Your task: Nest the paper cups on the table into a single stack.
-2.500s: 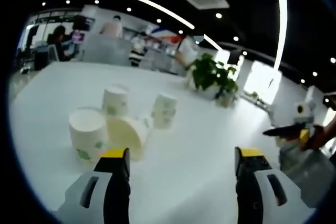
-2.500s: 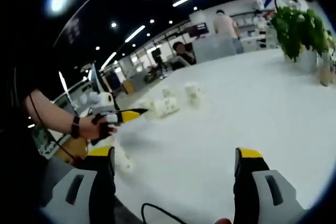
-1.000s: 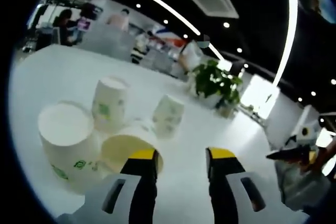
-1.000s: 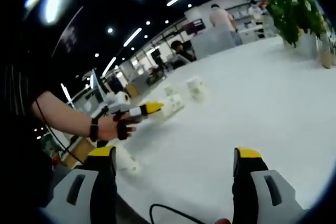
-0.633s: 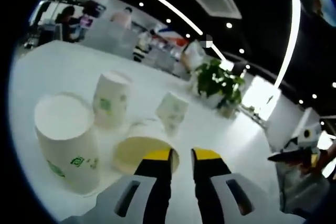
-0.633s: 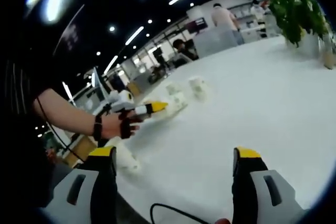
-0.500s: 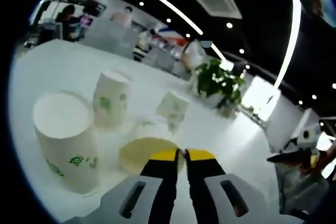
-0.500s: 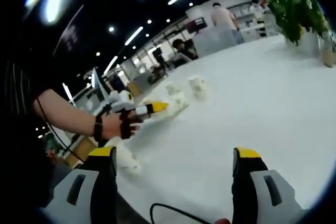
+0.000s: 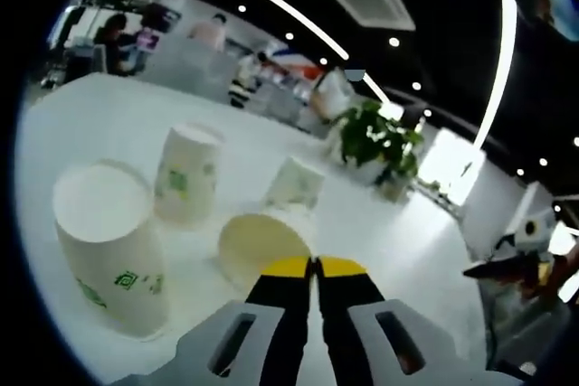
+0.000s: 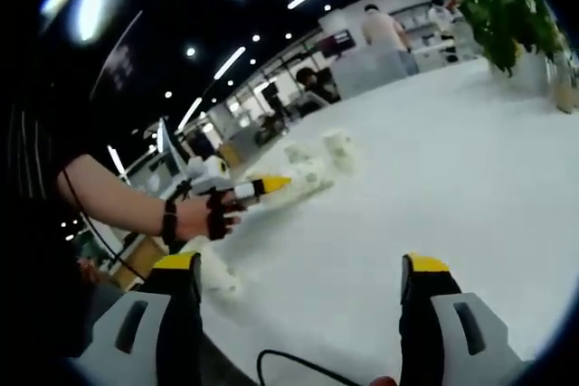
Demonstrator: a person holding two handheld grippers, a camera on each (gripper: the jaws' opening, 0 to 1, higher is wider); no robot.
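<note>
Left gripper view showed the left tool pinched on the tipped cup's rim, three cups unstacked on the counter, nothing nested; the right tool gaped wide.

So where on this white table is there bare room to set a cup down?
The white table is bare between the right gripper and the potted green plant. It is crowded at the white paper cups: one on its side in the left gripper, three upside down around it.
</note>
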